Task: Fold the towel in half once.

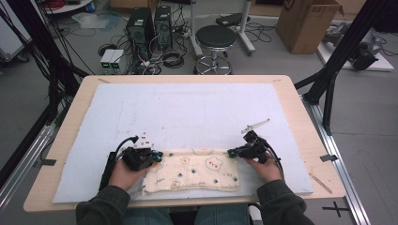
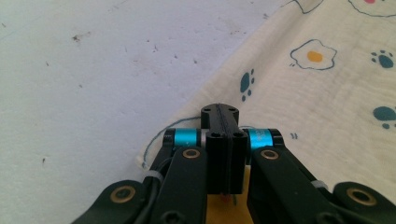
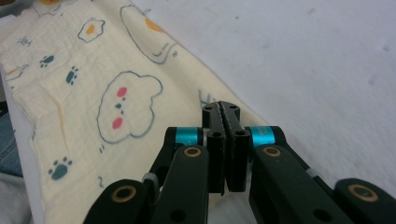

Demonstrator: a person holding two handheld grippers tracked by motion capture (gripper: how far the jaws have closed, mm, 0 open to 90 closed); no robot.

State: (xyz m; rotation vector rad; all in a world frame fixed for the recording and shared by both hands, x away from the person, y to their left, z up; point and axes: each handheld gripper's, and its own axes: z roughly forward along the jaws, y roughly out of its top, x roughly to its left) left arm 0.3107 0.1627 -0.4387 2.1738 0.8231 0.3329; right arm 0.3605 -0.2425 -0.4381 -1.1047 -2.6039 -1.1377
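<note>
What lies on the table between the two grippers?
In the high view, the cream printed cloth spans the stretch between the left gripper and the right gripper; nothing else lies there.

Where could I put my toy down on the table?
The big white mat is bare beyond the cloth, right up to the far edge. It's crowded near the person, where the left hand-held gripper and right hand-held gripper pinch the cloth's corners.

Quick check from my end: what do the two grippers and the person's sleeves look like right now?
Both the left gripper and right gripper are black, with cyan bands and brass-coloured pivots by the jaws. A black cable trails from the left one. The sleeves are dark green.
</note>
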